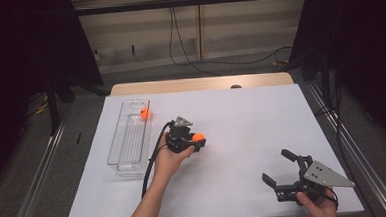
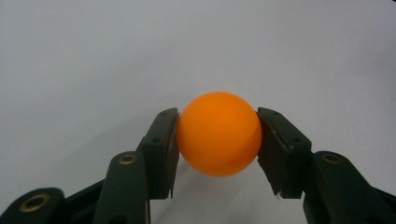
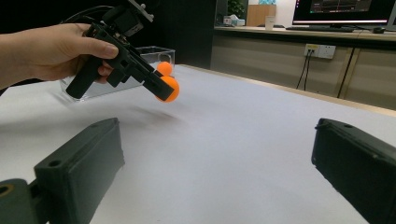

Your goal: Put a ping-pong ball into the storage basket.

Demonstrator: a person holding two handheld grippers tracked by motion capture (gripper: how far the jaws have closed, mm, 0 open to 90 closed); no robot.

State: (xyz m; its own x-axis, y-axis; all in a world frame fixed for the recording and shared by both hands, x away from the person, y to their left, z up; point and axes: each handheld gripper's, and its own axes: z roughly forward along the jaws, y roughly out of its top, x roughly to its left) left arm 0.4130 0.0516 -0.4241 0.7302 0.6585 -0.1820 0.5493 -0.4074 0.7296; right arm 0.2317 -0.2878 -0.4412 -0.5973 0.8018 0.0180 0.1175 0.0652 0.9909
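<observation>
Orange ball (image 2: 218, 134), light, slick, prob hollow: I've got it pinched across its widest part in left gripper (image 1: 198, 139), lifted off the paper, tray (image 1: 116, 142) at 9 o'clock. Right gripper (image 1: 279, 168) spread, empty.

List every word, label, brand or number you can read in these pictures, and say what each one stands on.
No text can be read anywhere.
Monitor in the right gripper view: graphics on its screen, too small and blurred to read.
Left gripper, orange ball, clear tray, right gripper, white table sheet: no markings to be seen.
</observation>
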